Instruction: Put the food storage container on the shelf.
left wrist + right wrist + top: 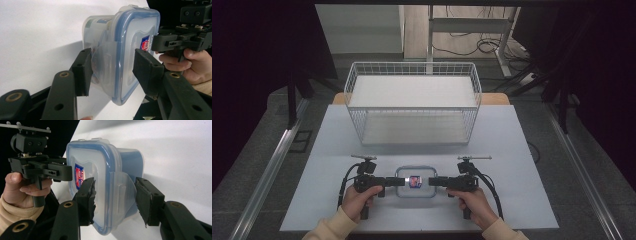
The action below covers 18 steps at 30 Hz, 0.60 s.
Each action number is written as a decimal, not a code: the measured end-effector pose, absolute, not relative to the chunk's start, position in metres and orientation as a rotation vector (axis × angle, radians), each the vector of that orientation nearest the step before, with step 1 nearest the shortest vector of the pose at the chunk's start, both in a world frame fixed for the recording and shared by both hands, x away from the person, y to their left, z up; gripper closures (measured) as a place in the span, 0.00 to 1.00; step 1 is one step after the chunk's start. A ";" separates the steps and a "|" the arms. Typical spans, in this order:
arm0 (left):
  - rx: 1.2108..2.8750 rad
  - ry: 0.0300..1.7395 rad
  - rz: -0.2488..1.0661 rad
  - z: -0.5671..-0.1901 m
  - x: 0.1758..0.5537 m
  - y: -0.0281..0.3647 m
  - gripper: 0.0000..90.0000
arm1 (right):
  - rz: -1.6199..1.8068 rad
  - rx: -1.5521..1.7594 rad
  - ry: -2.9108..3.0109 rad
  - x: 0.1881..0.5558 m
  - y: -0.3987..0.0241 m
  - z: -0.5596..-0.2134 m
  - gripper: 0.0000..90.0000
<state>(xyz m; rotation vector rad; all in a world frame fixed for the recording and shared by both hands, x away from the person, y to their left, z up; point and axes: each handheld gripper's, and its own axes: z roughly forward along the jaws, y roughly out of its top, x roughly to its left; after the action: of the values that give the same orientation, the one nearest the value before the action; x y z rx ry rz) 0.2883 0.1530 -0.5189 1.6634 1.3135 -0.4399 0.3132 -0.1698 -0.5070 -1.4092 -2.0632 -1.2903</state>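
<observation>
A clear plastic container (414,181) with a blue-rimmed lid and a red-and-blue label lies on the white table near its front edge. My left gripper (401,181) is shut on its left end and my right gripper (431,181) on its right end. In the left gripper view the jaws (112,62) clamp the container (135,37) across lid and base, over a side latch flap. The right gripper view has its jaws (115,192) pressed the same way around the other latch of the container (95,157). A hand holds each gripper.
A white wire basket (357,120) stands behind the container at the middle of the table (512,175). Beyond the table's far edge are a desk leg and loose cables (492,47) on the floor. Metal rails run along both sides.
</observation>
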 end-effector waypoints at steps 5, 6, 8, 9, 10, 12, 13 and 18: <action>1.670 1.301 -0.430 -0.514 0.291 0.153 0.56 | -1.294 -1.404 -2.073 0.317 -0.170 -0.502 0.58; 1.671 1.299 -0.428 -0.512 0.293 0.153 0.56 | -1.295 -1.402 -2.076 0.318 -0.170 -0.500 0.58; 1.670 1.297 -0.422 -0.509 0.294 0.154 0.56 | -1.297 -1.398 -2.082 0.320 -0.170 -0.497 0.58; 1.672 1.294 -0.419 -0.506 0.295 0.154 0.56 | -1.299 -1.396 -2.086 0.321 -0.169 -0.495 0.58; 1.670 1.291 -0.410 -0.502 0.296 0.155 0.56 | -1.304 -1.392 -2.089 0.322 -0.169 -0.493 0.58; 1.669 1.286 -0.395 -0.495 0.298 0.156 0.56 | -1.319 -1.387 -2.094 0.324 -0.167 -0.486 0.58; 1.669 1.284 -0.390 -0.492 0.299 0.156 0.56 | -1.328 -1.381 -2.098 0.326 -0.167 -0.482 0.58; 1.662 1.270 -0.371 -0.474 0.307 0.157 0.56 | -1.363 -1.366 -2.121 0.335 -0.165 -0.461 0.58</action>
<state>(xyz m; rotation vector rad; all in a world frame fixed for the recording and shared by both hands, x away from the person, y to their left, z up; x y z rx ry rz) 0.3073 0.1572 -0.4739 1.6616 1.2702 -0.3715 0.3351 -0.1654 -0.4606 -1.3656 -2.1205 -1.3632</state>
